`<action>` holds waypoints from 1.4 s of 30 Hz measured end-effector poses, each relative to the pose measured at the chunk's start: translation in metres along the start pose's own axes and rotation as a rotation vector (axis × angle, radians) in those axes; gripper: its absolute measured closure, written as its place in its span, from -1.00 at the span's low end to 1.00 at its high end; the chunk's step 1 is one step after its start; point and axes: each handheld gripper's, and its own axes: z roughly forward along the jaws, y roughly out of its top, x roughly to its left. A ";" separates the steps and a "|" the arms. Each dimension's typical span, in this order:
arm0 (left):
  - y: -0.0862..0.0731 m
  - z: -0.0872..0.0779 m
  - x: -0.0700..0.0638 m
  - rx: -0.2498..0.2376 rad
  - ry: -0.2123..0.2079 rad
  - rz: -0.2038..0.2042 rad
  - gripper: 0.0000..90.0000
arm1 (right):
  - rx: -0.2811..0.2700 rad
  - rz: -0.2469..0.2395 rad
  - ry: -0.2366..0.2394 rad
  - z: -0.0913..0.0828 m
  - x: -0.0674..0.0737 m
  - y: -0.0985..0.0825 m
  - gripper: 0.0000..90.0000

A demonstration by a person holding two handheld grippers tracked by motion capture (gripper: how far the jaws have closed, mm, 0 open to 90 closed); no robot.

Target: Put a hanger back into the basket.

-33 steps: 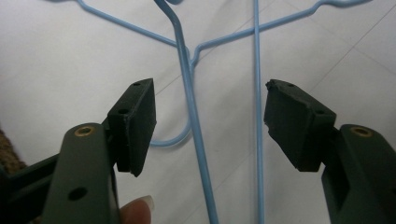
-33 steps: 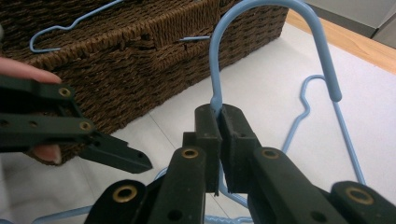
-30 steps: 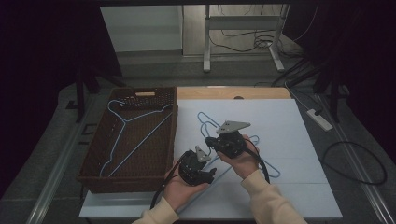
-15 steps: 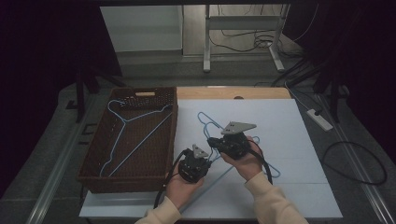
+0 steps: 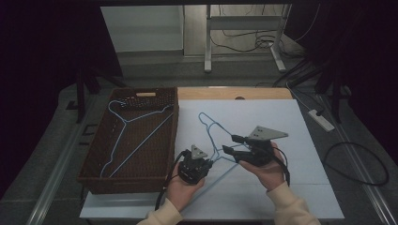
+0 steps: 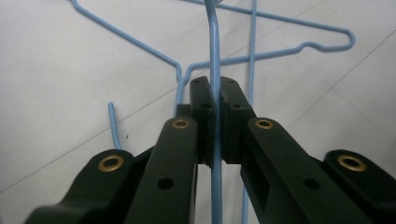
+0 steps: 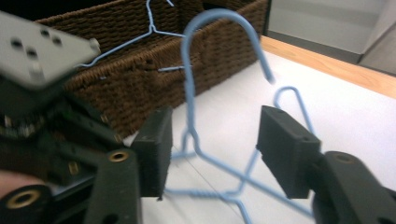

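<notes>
The thin light-blue wire clothes hanger point(image 5: 217, 143) lies on the white table sheet point(image 5: 281, 126), just right of the brown woven wicker basket point(image 5: 171, 140). A second light-blue wire hanger on the sheet point(image 7: 292, 105) lies beneath it, and a third light-blue wire hanger point(image 5: 126, 136) rests inside the basket.

Handling, by judgement: the hanger is light, thin and springy. The coated wire is smooth and can twist or slide between flat pads. Hanger wires tangle easily, so lifting 1 may drag the other. The best grip points are the straight wire runs near the twisted neck, where the frame is stiffest.

Orientation: in the high view the hook points to the far left, and the long bottom bar runs toward the near side of the table. In the right gripper view the hook point(image 7: 219, 44) stands raised off the sheet.

The left gripper point(image 6: 215, 100) is clamped fully on a wire run of the hanger. The right gripper point(image 7: 212, 151) has just been opening; its jaws stand wide apart on either side of the hook's shank without pressing it.
</notes>
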 end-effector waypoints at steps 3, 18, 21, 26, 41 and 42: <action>0.001 -0.004 0.001 -0.021 -0.017 -0.006 0.92 | -0.009 0.013 -0.024 -0.016 -0.007 -0.014 -0.12; 0.007 -0.022 -0.002 -0.064 -0.122 -0.031 0.92 | -0.019 0.091 -0.097 -0.065 -0.033 -0.061 -0.18; 0.010 -0.028 -0.001 -0.078 -0.139 -0.035 0.92 | -0.016 0.100 -0.106 -0.068 -0.036 -0.066 -0.19; 0.014 -0.038 0.000 -0.099 -0.166 -0.040 0.92 | 0.002 0.100 -0.119 -0.067 -0.040 -0.070 -0.20; 0.043 -0.085 0.018 -0.191 -0.224 -0.044 0.92 | 0.014 0.101 -0.135 -0.068 -0.044 -0.073 -0.21; 0.044 -0.089 0.021 -0.197 -0.226 -0.045 0.92 | 0.014 0.103 -0.136 -0.068 -0.044 -0.073 -0.21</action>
